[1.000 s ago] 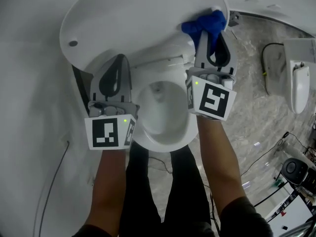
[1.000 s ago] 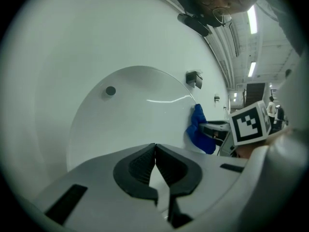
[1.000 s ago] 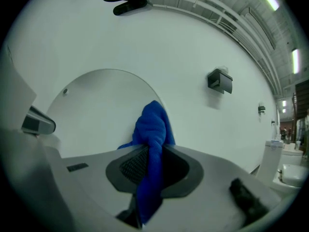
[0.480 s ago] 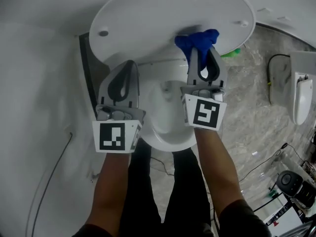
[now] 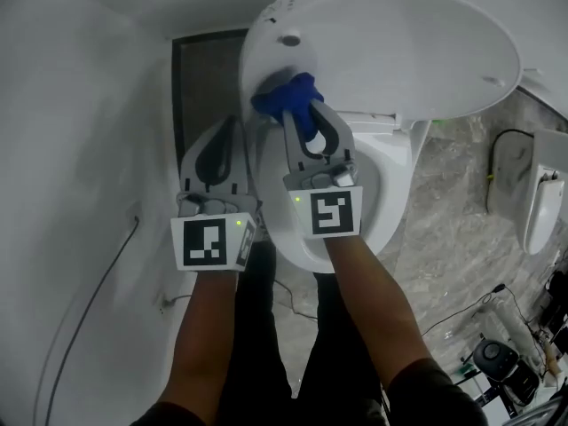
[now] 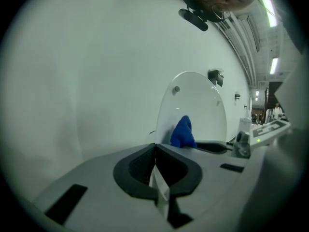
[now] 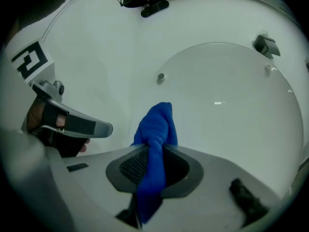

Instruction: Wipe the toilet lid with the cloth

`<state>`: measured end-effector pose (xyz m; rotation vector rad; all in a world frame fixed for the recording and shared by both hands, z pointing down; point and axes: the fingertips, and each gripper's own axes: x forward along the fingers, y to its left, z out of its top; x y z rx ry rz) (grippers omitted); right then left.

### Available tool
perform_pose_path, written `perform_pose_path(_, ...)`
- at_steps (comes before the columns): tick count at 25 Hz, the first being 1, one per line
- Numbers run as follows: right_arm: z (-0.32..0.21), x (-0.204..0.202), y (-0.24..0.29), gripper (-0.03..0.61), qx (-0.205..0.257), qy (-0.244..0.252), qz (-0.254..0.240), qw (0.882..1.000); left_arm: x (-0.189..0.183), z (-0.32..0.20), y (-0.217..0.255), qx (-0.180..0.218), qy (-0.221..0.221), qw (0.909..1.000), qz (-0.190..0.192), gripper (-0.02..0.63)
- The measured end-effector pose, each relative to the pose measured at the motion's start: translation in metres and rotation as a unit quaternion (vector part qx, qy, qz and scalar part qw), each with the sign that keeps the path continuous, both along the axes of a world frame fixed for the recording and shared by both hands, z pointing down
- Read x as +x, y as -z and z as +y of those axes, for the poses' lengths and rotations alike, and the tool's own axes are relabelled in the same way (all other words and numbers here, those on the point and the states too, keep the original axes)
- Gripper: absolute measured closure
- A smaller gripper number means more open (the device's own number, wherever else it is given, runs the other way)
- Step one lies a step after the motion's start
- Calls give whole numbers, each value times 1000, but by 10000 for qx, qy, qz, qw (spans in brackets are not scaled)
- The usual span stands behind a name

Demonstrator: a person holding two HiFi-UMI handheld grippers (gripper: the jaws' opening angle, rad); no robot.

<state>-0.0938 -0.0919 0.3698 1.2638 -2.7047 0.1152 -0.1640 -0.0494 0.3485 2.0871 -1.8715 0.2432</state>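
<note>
In the head view, the toilet lid [image 5: 399,51] stands raised above the open toilet bowl [image 5: 390,185]. The right tongs [image 5: 300,121] are closed on a blue cloth [image 5: 282,98], and the cloth is at the lower left part of the lid. The left tongs [image 5: 232,124] are just beside them on the left, with the jaws together and nothing between them.

In the left gripper view, the two jaws of the left tongs [image 6: 155,146] meet at the tips and are empty. The cloth [image 6: 183,132] shows beyond them at the bottom of the lid [image 6: 198,100].

In the right gripper view, the right tongs [image 7: 154,151] pinch the cloth [image 7: 157,124]. The cloth's bunched end stands up past the tips, and the rest hangs down between the jaws. The lid [image 7: 227,95] fills the view behind it.
</note>
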Motion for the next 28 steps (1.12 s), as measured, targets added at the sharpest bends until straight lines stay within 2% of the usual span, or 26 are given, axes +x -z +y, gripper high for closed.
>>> perform_pose_path(6,-7,-27,-1,511,-14,188,131,9997,-12,-5,-7,-22,123,9999,-3,601)
perform_pose_path(13,-18,-28,-4,512,3,7,317,9995,-10,-10,-10,-29,41,10000,-28,601)
perform_pose_path(19,-31,-1,-10,511,11,-443,435,9981,2,-16,-21,-83,-152,9998,-26,601)
perform_pose_path(23,-44,30,-9,511,75,-578,497,9971,25,-26,-26,-166,-299,9994,-33,601)
perform_pose_path(28,-56,75,-9,511,33,-982,473,9940,56,-43,-26,-97,-524,9986,-44,601)
